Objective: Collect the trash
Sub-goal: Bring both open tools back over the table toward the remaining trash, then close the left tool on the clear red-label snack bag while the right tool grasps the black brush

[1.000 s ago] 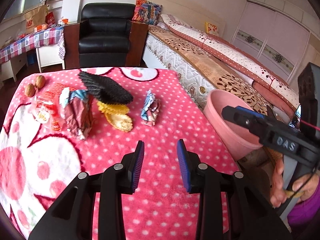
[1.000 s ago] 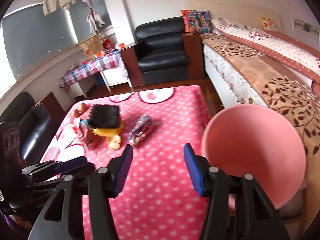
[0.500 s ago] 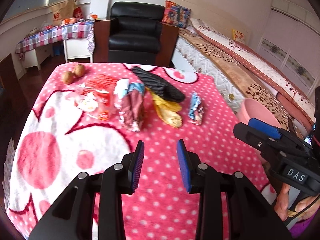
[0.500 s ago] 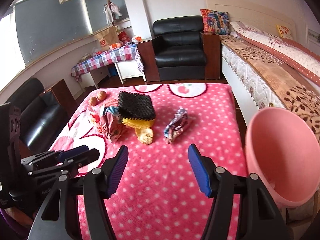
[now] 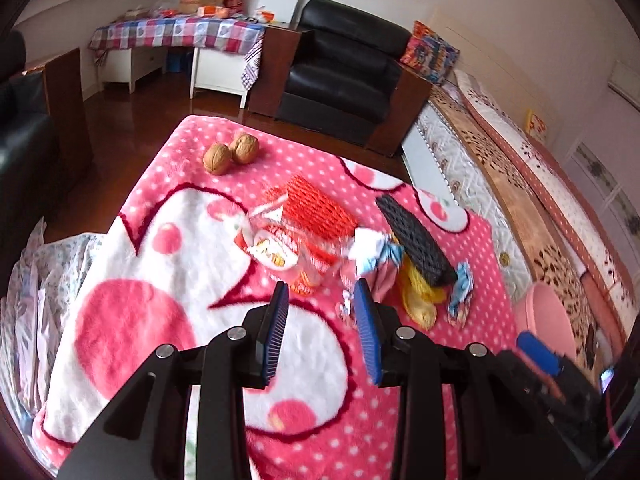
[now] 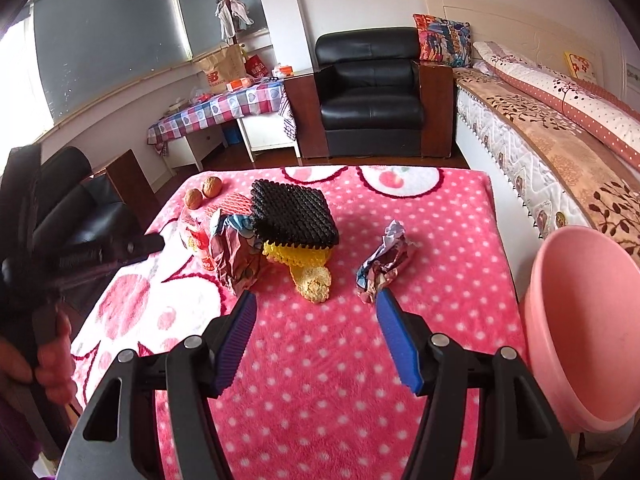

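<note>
Trash lies in a pile on the pink dotted blanket (image 6: 320, 380). It includes a clear red-printed wrapper (image 5: 276, 252), a red foam net (image 5: 320, 208), a crumpled brown and blue wrapper (image 6: 236, 256), a black foam net (image 6: 294, 214) lying on a yellow net (image 6: 308, 270), and a small crumpled wrapper (image 6: 384, 262) set apart to the right. My left gripper (image 5: 320, 296) is open just short of the clear wrapper and holds nothing. My right gripper (image 6: 316, 296) is open and empty, its right fingertip close to the small crumpled wrapper. A pink bucket (image 6: 580, 320) stands off the blanket's right edge.
Two walnuts (image 5: 230, 154) sit at the far left corner of the blanket. A black armchair (image 6: 372, 92) and a checked side table (image 6: 224, 108) stand beyond. A bed (image 6: 560, 128) runs along the right. A hand (image 6: 52, 360) holds the left gripper's handle.
My left gripper swung left from the bucket side toward the wrapper pile and rolled. My right gripper moved left from the bucket toward the small crumpled wrapper, and its jaws spread a little wider.
</note>
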`<state>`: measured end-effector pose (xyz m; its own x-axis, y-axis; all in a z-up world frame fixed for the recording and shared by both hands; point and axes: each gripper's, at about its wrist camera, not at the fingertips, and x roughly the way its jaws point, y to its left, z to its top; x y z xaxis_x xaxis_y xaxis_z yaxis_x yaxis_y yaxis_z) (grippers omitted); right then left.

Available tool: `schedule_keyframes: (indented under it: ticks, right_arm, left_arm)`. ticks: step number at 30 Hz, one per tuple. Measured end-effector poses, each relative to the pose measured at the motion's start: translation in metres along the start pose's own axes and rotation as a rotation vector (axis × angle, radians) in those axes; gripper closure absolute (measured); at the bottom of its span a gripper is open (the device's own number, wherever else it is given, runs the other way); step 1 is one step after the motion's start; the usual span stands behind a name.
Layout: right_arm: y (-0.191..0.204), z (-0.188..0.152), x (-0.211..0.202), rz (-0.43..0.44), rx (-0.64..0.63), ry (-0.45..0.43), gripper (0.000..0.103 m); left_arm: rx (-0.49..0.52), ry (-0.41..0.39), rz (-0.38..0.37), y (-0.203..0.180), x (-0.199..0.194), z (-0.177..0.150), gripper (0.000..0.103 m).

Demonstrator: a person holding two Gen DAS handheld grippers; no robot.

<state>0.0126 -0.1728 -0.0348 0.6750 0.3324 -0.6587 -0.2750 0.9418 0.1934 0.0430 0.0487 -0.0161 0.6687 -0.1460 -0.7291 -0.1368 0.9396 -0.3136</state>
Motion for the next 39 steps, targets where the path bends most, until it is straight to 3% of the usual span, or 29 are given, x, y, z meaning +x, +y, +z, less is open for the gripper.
schedule_keyframes:
  ticks: [11, 15, 17, 19, 25, 32, 39]
  right_arm:
    - [-0.008, 0.011, 0.012, 0.025, 0.012, -0.011, 0.041]
    - [-0.012, 0.013, 0.015, 0.035, 0.016, -0.008, 0.041]
    - [-0.012, 0.015, 0.017, 0.042, 0.014, -0.007, 0.041]
    - [-0.012, 0.018, 0.018, 0.053, 0.016, -0.007, 0.041]
    - [-0.007, 0.030, 0.026, 0.093, 0.031, 0.006, 0.041]
    - [0.000, 0.043, 0.045, 0.125, 0.032, 0.032, 0.042]
    - [-0.003, 0.054, 0.079, 0.107, 0.060, 0.087, 0.050]
  left_arm:
    - [-0.240, 0.102, 0.048, 0.015, 0.048, 0.039, 0.069]
    - [-0.259, 0.121, 0.058, 0.019, 0.059, 0.042, 0.069]
    - [-0.251, 0.120, 0.059, 0.019, 0.060, 0.040, 0.070]
    - [-0.232, 0.109, 0.054, 0.019, 0.059, 0.037, 0.082]
    - [-0.166, 0.063, 0.047, 0.017, 0.047, 0.032, 0.098]
    - [-0.097, 0.024, 0.020, 0.017, 0.029, 0.024, 0.098]
    - [-0.003, -0.020, 0.018, 0.010, 0.013, 0.010, 0.098]
